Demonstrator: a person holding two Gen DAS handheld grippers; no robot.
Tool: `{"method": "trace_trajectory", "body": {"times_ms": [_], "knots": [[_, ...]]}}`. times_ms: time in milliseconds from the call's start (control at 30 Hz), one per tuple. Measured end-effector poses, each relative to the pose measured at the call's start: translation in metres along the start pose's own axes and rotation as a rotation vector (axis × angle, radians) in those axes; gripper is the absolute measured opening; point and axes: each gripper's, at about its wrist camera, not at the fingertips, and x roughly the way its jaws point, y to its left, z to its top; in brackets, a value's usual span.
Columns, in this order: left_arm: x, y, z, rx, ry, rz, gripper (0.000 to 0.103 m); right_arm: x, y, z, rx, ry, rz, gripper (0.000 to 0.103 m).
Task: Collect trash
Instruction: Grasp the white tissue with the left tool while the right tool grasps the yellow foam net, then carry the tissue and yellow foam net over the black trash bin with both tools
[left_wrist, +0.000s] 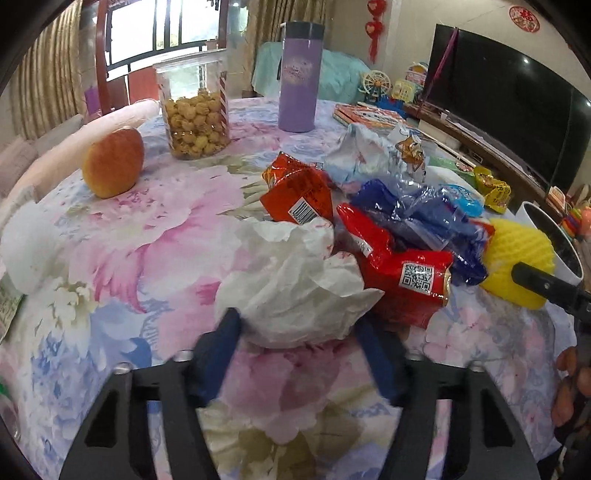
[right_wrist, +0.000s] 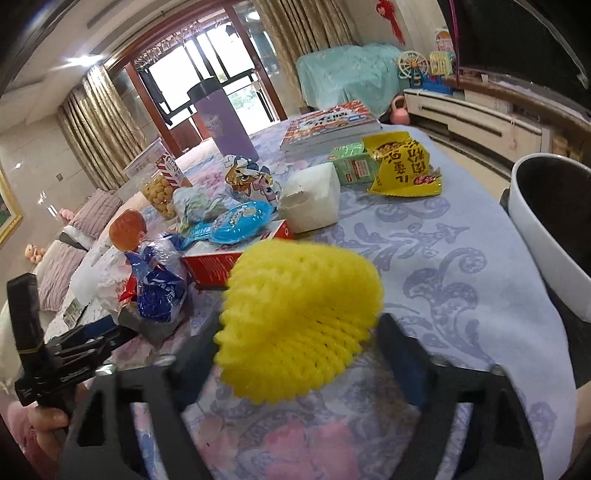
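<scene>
Right wrist view: the right gripper (right_wrist: 299, 328) stands spread around the yellow foam fruit net (right_wrist: 299, 317), with the white bin (right_wrist: 532, 236) to its right. The left gripper (left_wrist: 295, 328), also spread, straddles the crumpled white paper (left_wrist: 291, 284) dead ahead.

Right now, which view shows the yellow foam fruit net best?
The right wrist view: the yellow foam net fills the centre, between the right gripper's open fingers. The left wrist view shows it only at the right edge, partly hidden.

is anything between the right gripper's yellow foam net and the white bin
Nothing visible does. The yellow foam net sits between the right gripper's open fingers, and only bare tablecloth lies between it and the white bin at the table's right edge.
</scene>
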Motion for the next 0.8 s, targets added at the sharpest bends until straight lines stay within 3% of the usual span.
{"method": "trace_trajectory", "body": {"times_ms": [67,133,233,533,800], "knots": [[0.002,0.001,0.002,0.002,-0.001,-0.013,0.036,-0.001,-0.001,-0.001,0.001,-0.004,-0.002,0.051],[-0.001,0.004,0.001,-0.001,-0.015,-0.007,0.030,-0.003,-0.001,-0.001,0.001,-0.012,-0.003,0.036],[-0.014,0.005,-0.007,-0.006,-0.051,0.020,0.027,-0.007,-0.001,-0.001,-0.001,-0.020,-0.002,0.030],[-0.061,-0.004,-0.046,-0.051,-0.079,0.032,0.026,-0.035,-0.006,-0.005,0.001,-0.063,-0.010,0.027],[-0.095,-0.040,-0.056,-0.002,-0.106,-0.041,0.026,-0.058,-0.016,-0.011,0.016,-0.094,-0.014,0.027]]}}
